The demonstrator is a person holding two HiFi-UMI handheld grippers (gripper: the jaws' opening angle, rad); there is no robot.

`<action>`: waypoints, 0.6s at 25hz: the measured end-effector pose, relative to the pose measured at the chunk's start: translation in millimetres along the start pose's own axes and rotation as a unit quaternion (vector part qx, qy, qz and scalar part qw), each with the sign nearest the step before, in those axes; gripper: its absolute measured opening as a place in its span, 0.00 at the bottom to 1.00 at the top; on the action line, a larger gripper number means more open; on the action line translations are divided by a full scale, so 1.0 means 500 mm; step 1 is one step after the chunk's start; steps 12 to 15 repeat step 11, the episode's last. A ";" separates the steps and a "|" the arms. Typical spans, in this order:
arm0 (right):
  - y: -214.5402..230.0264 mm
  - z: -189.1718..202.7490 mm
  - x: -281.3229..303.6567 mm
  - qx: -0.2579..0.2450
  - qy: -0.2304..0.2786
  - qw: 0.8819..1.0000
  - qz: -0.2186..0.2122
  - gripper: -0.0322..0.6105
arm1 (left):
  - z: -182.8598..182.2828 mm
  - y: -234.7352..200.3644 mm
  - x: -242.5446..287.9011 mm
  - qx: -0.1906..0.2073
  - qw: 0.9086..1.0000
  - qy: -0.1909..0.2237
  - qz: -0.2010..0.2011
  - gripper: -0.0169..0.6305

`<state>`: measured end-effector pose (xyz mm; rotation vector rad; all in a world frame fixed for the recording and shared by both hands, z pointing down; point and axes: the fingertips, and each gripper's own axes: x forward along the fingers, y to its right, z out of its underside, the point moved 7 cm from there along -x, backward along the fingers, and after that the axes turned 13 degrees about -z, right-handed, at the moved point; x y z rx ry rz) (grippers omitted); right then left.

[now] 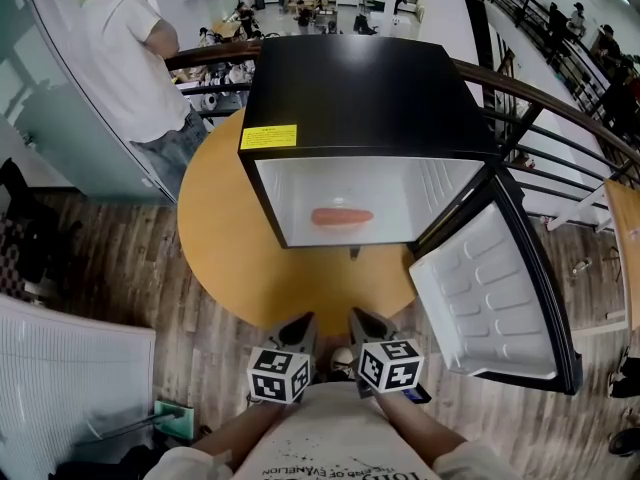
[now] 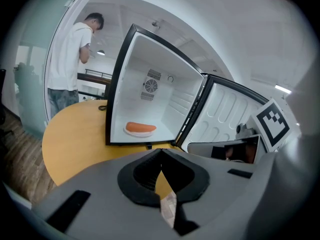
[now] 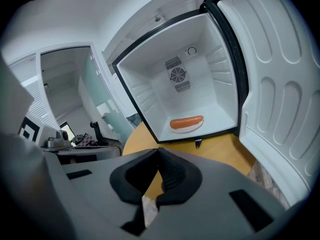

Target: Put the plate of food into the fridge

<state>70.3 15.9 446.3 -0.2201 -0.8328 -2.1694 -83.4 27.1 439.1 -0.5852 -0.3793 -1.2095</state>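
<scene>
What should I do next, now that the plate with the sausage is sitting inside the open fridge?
Probably push the white-lined fridge door shut with the right tool. The white plate with the orange sausage already lies inside the black mini fridge, the door stands wide open on the right, and that tool is shut, empty and nearest to it.

fridge mouth open, door standing right

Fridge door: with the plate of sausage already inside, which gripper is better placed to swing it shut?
Right, probably. The open fridge door hangs out on the person's right, nearer the right gripper than the left gripper. Both have their jaws together and empty, so position decides.
</scene>
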 end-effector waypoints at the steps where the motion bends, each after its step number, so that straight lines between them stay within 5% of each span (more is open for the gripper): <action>1: 0.000 0.000 0.001 0.000 -0.001 1.000 -0.001 0.09 | 0.000 -0.001 0.000 -0.001 1.000 0.000 0.000 0.06; 15: -0.003 -0.005 0.011 -0.005 -0.003 1.000 -0.004 0.09 | -0.003 -0.008 0.005 -0.008 1.000 -0.004 0.007 0.06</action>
